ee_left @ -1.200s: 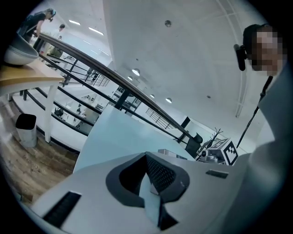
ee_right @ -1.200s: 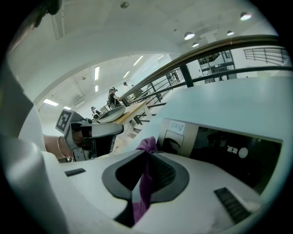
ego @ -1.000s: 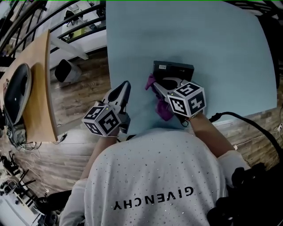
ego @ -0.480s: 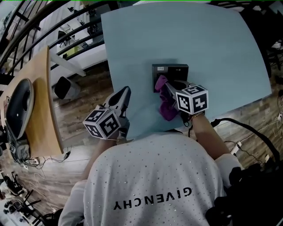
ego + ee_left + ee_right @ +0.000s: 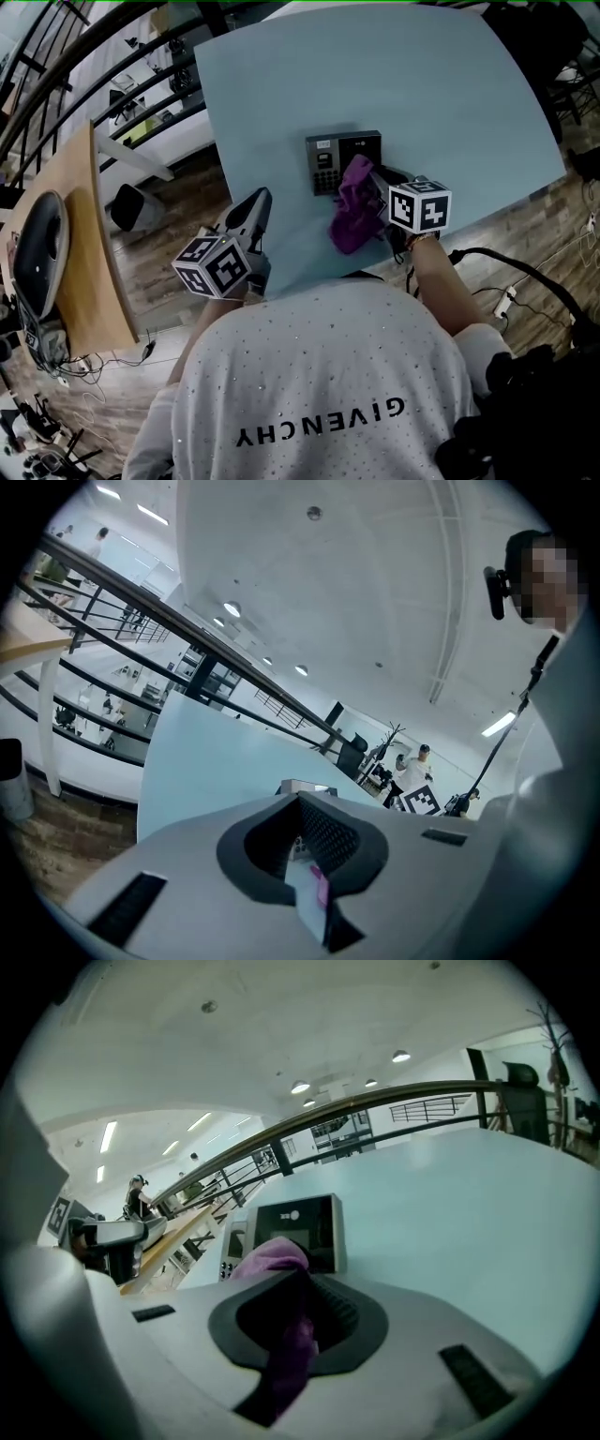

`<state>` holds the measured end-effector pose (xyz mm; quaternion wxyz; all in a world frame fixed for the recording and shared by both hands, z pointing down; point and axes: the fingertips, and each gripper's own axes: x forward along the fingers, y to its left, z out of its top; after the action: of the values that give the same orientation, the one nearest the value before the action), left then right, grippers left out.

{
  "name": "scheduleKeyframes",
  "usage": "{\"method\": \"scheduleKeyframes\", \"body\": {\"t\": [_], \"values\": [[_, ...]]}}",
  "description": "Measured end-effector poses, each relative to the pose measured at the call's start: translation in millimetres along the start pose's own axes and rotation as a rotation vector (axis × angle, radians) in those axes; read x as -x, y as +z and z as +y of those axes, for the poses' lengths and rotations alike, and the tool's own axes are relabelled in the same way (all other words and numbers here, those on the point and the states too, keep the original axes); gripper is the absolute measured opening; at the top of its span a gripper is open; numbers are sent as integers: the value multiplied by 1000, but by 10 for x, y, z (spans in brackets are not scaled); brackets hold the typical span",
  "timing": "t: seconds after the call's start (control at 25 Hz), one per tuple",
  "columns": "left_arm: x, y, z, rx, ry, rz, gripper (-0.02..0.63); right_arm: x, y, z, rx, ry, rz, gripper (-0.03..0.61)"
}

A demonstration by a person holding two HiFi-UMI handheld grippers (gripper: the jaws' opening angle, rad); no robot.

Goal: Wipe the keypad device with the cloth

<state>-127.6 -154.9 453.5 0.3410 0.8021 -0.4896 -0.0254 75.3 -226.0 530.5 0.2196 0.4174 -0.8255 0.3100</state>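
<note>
The dark keypad device [image 5: 334,159] lies flat on the pale blue table [image 5: 422,84], its keys at the left end. A purple cloth [image 5: 351,204] is bunched over the device's right near corner and trails toward me. My right gripper [image 5: 375,180] is shut on the cloth, and the cloth [image 5: 273,1254] fills the jaws of that gripper [image 5: 300,1277], just short of the device [image 5: 298,1226]. My left gripper [image 5: 257,202] rests at the table's left near edge, apart from the device, jaws together and holding nothing. Past the left gripper [image 5: 302,801], a sliver of the device [image 5: 302,787] shows.
A wooden desk [image 5: 82,244] carrying a dark oval object [image 5: 36,230] stands to the left across a strip of wood floor. A black bag [image 5: 129,206] sits on that floor. A black cable [image 5: 511,267] runs at the right. Railings border the far side.
My right gripper has dragged the cloth rightward across the device, uncovering the keys at its left end. The left gripper has hardly moved.
</note>
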Motion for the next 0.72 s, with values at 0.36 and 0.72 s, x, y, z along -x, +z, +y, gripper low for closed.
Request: {"method": "scheduleKeyframes", "body": {"t": [0.36,0.72], "values": [[-99,65,-90,-12,-47,4,5,165,-167,-348,-148,-93,-23,31],[-119,58,-122,7,-76,-1,5,315,-78,-91,-212,-18,-68,31]]}}
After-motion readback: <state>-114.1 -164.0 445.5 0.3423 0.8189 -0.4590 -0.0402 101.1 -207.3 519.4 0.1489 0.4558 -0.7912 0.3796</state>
